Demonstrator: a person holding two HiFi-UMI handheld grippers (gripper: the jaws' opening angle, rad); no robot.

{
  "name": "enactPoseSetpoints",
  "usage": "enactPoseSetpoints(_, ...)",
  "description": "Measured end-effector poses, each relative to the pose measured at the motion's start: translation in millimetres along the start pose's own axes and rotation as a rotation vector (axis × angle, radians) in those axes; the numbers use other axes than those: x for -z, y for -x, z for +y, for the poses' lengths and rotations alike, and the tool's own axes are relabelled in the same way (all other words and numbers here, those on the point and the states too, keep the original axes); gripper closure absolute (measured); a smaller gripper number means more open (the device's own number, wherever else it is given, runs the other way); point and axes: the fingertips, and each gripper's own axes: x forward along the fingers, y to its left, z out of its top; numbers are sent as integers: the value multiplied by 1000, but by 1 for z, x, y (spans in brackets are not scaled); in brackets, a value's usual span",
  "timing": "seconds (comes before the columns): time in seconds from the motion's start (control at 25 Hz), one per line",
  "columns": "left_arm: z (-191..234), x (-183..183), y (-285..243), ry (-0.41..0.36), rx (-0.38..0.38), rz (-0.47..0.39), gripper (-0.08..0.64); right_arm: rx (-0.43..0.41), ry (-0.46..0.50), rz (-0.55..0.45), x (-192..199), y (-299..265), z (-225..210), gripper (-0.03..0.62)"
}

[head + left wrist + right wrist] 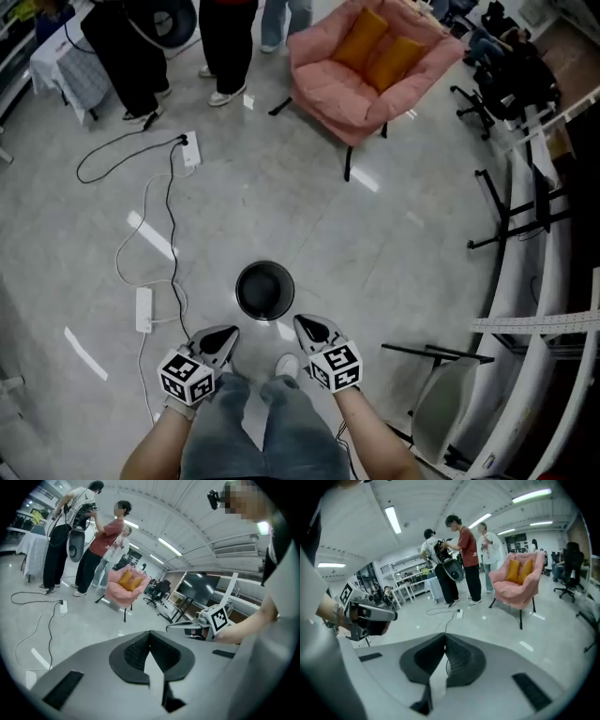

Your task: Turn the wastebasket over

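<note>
A round black wastebasket [265, 290] stands on the grey floor with its mouth up, just ahead of my feet. My left gripper [226, 335] is held near my left knee, to the basket's lower left, jaws shut with nothing in them. My right gripper [304, 324] hangs at the basket's lower right, also shut and empty. In the left gripper view the left gripper [149, 634] has its pads meeting, and the right gripper [187, 629] shows beyond. In the right gripper view the right gripper [444, 637] is closed too. Neither gripper view shows the basket.
A white power strip [143, 309] and black and white cables [172, 246] lie left of the basket. A pink armchair [361, 66] with orange cushions stands farther off. People [225, 42] stand at the back left. Black stands and a curved rail [525, 281] fill the right.
</note>
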Motion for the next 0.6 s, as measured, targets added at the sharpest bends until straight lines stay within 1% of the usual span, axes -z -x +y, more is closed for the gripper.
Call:
enactPoseSetpoints(0.12, -36, -54, 8, -75, 45, -41, 546, 23, -8, -102, -51, 41, 7, 581)
enactPoseSetpoints(0.2, -61, -82, 14, -126, 69, -53, 546, 26, -12, -162, -82, 70, 14, 581)
enactPoseSetpoints(0.28, -82, -106, 19, -162, 81, -66, 546, 25, -12, -218, -112, 97, 20, 581)
enactPoseSetpoints(0.48, -122, -171, 33, -183, 89, -150, 546, 35, -33, -347, -177, 157, 29, 583)
enactPoseSetpoints(0.6, -138, -207, 45, -193, 79, -201, 546, 39, -28, -385, -205, 177, 38, 581)
